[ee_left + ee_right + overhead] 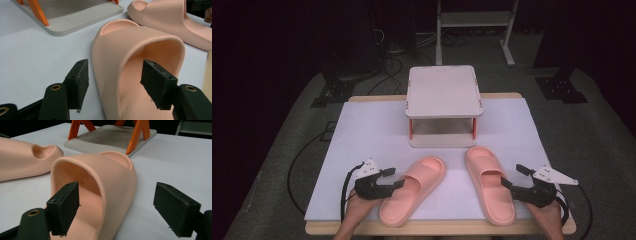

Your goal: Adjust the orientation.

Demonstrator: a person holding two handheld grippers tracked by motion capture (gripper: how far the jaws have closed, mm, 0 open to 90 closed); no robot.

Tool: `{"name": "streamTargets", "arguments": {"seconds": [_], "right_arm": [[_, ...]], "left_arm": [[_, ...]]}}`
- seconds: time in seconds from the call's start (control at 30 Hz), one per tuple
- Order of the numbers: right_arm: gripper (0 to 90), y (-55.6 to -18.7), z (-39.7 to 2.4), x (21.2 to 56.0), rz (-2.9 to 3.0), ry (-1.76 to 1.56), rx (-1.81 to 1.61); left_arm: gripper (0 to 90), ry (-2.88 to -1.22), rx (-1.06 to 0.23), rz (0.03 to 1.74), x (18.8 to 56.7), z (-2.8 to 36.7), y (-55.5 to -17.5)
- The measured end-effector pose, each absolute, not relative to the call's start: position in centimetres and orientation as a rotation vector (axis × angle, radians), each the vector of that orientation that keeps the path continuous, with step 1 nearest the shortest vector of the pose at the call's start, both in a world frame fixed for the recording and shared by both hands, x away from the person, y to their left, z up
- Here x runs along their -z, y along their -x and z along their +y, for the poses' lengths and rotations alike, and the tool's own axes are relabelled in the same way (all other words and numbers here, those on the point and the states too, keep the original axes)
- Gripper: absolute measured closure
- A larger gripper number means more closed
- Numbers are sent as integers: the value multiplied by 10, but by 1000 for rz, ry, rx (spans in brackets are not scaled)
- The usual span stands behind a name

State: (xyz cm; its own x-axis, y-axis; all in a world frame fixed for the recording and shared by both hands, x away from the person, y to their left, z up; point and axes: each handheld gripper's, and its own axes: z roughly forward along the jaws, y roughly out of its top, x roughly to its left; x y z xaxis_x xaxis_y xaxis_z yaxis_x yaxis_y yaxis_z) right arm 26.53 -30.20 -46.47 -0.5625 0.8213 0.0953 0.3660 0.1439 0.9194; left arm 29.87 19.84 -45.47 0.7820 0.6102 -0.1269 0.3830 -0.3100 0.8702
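Two pink slide slippers lie side by side on the white mat (362, 130), toes pointing away from me. My left gripper (394, 178) sits at the heel end of the left slipper (412, 192). In the left gripper view its jaws (117, 87) straddle the outer wall of that slipper's strap (130, 45), one pad inside the foot opening and one outside, with gaps on both sides. My right gripper (512, 176) is at the right slipper (489, 185). In the right gripper view its jaws (120, 210) stand wide around the strap's side (107, 172), not pressing it.
A small white two-tier rack (443, 90) with orange legs stands at the back middle of the mat, just beyond the slippers' toes; its base plate (75, 15) shows in both gripper views. The wooden table edge (437, 228) runs along the front. Cables trail on the floor.
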Motion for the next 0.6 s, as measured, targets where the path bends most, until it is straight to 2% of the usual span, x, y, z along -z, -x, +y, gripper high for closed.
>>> {"name": "streamTargets", "arguments": {"seconds": [0.6], "right_arm": [[203,-269,-297,465,2024,-1115,-1418]], "left_arm": [[338,-1954,-293,764,456,193,-301]]}}
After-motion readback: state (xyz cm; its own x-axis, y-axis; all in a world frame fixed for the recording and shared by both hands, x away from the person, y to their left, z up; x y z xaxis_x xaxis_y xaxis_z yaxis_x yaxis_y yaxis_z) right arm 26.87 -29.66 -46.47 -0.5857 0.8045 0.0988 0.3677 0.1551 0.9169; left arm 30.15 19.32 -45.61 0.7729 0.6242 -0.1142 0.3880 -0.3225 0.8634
